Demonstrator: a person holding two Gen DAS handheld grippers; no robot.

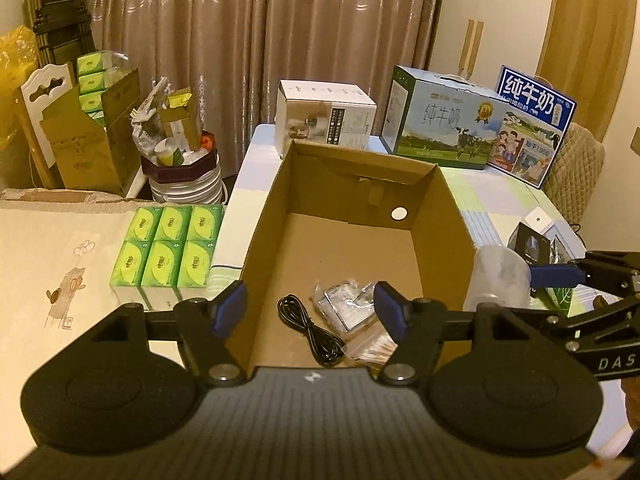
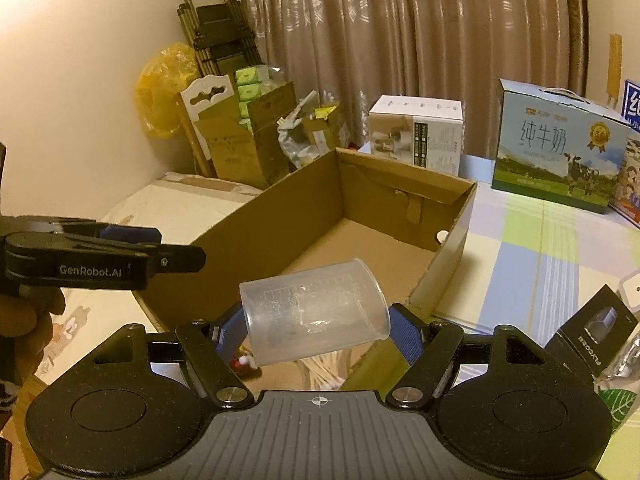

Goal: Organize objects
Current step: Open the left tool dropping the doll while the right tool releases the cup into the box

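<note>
1. The right gripper (image 2: pixel 318 330) pinches a translucent measuring cup (image 2: pixel 316 306) between its blue pads (image 2: pixel 404 338); the cup lies on its side across the jaws, mouth toward the right pad, base toward the left.
2. The cup looks light, thin-walled and fairly stiff plastic, and likely slick. A hard squeeze could flex the wall, so a moderate grip across the body, as now, seems right; with the pads on a tapered wall, it may slide out toward its narrower base.
3. The left gripper (image 1: pixel 312 314) has its jaws spread and holds nothing. It hovers over the near end of the cardboard box (image 1: pixel 452 216).
4. Between the left jaws, on the box floor, lie a coiled black cable (image 1: pixel 310 330), a clear packet (image 1: pixel 346 308) and a bag of cotton swabs (image 1: pixel 374 346).
5. The cup hangs over the box's near right corner, so I judge that it is about to be dropped in.
6. Further out, green tissue packs (image 1: pixel 166 254) stand left of the box; a small black box (image 2: pixel 592 338) lies on the checked tablecloth (image 2: pixel 520 248) to the right, and milk cartons (image 1: pixel 440 120) stand behind.
</note>
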